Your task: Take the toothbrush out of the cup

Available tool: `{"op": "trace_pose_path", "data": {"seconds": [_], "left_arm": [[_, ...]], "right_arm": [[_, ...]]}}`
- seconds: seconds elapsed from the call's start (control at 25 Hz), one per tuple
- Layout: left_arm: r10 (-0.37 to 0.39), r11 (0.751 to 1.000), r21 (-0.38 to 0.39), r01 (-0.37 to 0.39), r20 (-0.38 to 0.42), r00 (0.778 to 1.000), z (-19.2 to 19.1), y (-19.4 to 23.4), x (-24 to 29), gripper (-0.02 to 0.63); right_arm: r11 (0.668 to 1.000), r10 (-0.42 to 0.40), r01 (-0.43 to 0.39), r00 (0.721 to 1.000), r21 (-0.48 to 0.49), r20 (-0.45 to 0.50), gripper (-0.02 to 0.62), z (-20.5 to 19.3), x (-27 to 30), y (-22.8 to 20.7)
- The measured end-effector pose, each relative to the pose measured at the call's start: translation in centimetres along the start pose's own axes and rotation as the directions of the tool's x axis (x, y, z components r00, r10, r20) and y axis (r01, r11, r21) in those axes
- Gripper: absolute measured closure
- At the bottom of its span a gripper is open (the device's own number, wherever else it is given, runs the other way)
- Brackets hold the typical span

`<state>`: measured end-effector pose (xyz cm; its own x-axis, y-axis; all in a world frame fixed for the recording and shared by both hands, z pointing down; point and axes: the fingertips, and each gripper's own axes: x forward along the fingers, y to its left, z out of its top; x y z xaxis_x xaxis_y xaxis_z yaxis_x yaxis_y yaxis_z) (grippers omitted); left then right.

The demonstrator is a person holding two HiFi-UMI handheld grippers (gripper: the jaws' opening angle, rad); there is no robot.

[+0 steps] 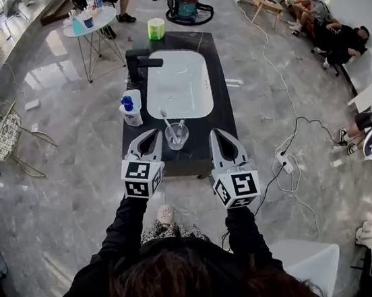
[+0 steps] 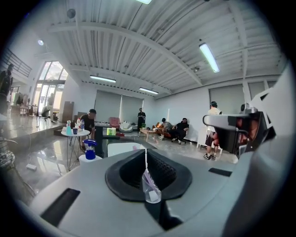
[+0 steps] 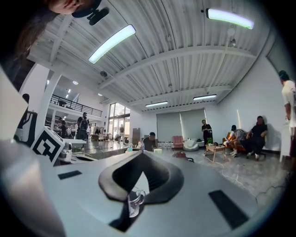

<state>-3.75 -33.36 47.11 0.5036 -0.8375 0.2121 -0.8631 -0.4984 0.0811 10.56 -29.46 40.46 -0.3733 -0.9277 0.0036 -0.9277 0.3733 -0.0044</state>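
While neither has taken hold of anything, the left tool (image 1: 149,138) hangs just left of the cup (image 1: 176,137) and the right tool (image 1: 218,137) a little further off to its right. Each has its jaws pressed together and empty. The clear cup stands between them on the black desk (image 1: 221,99), close to the near edge. The toothbrush (image 1: 167,121) is upright inside it, leaning away, its head above the rim. A second slim item leans in the cup too, and what it is cannot be made out. Beyond the cup lies the white basin (image 1: 177,84), with a pump bottle (image 1: 130,109) left of and beyond the cup and a black tap (image 1: 139,62) further back.

The likely trouble is the cup itself. It looks light and stands near the edge, so a closed tool tip bumping it could tip it or push it off. A sideways pull on the brush, with the cup not steadied, could do the same. Jaws not spread in time would shove the handle rather than pinch it.

Counted: two tools, one cup, one toothbrush, one unidentified item, one basin, one bottle, one tap.
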Motion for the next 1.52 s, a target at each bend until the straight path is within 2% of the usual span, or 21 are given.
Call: {"op": "trace_pose_path", "data": {"seconds": [0.16,0.28,0.4,0.6,0.84,1.12,1.32,1.52], "left_arm": [[-0.049,0.999,-0.021,0.048,-0.047,0.998,-1.2,0.3,1.6,0.594],[-0.108,0.993,-0.060,0.102,-0.099,0.989,-2.5,0.4,3.0,0.444],[-0.130,0.990,-0.071,0.121,-0.141,0.981,-3.5,1.0,4.5,0.417],[-0.142,0.989,-0.062,0.134,-0.165,0.976,-4.5,1.8,7.1,0.417],[-0.162,0.984,-0.108,0.142,-0.209,0.964,-5.8,2.0,9.0,0.420],[-0.191,0.980,-0.089,0.176,-0.201,0.961,-5.3,1.2,9.6,0.525],[-0.220,0.972,-0.124,0.199,-0.182,0.958,-5.0,1.2,9.4,0.551],[-0.238,0.969,-0.101,0.225,-0.141,0.961,-3.8,0.9,8.9,0.580]], "right_arm": [[1.000,-0.008,0.008,1.000,0.003,-0.008,0.591,-0.3,1.0,-0.5],[1.000,-0.014,0.014,1.000,0.005,-0.014,0.591,-0.5,1.5,-0.8],[1.000,-0.017,0.017,1.000,0.004,-0.023,0.591,-0.7,1.8,-1.0],[0.999,-0.036,0.036,0.999,-0.007,-0.039,0.591,-1.2,2.1,-1.5],[0.998,-0.055,0.054,0.997,-0.010,-0.049,0.591,-1.6,2.3,-2.0],[0.998,-0.055,0.055,0.996,-0.004,-0.069,0.591,-2.3,2.6,-1.7],[0.998,-0.057,0.057,0.996,-0.008,-0.075,0.591,-2.7,2.6,-1.5],[0.999,-0.054,0.054,0.996,-0.007,-0.075,0.591,-2.7,2.6,-1.4]]}}
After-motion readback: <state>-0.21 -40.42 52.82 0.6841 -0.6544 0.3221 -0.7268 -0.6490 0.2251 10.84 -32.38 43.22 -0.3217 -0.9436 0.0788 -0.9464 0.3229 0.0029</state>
